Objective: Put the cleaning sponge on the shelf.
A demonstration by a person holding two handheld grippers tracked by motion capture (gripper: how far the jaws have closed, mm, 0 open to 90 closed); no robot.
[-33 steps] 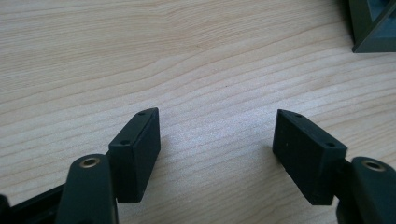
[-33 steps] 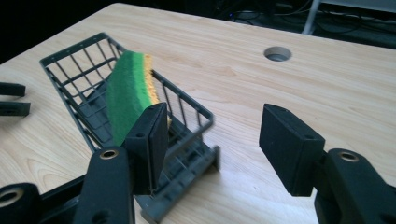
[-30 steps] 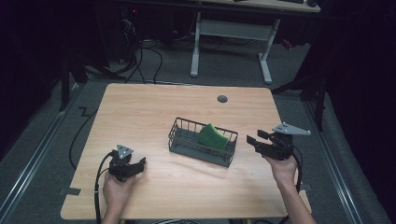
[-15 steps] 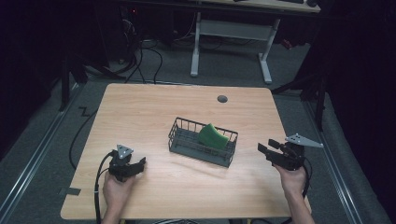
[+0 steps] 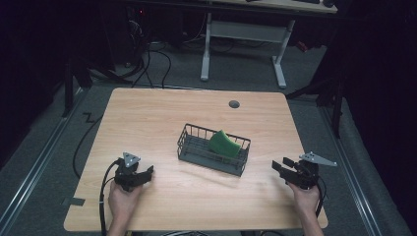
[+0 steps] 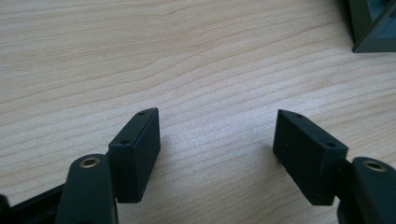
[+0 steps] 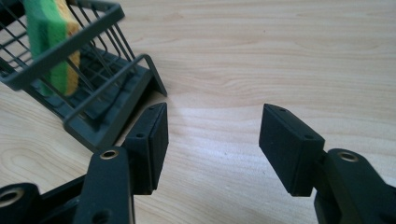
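A dark wire basket (image 5: 212, 150) stands near the middle of the wooden table (image 5: 162, 118), and a green sponge with a yellow side (image 5: 224, 143) leans inside it. In the right gripper view the basket (image 7: 79, 84) and the sponge (image 7: 49, 42) lie at the upper left. My left gripper (image 5: 145, 172) rests low at the front left of the table, open, with bare wood between its jaws (image 6: 217, 135). My right gripper (image 5: 276, 166) sits at the front right, pointing toward the basket, open with nothing between its jaws (image 7: 214, 135).
A round cable hole (image 5: 234, 104) is set in the table's far side. A white-legged desk (image 5: 246, 34) and cables (image 5: 147, 59) stand on the floor beyond. The basket's corner (image 6: 371, 28) shows at the top right of the left gripper view.
My right gripper has come down and toward the table's front right edge, still open. The left gripper, the basket and the sponge have stayed where they were.
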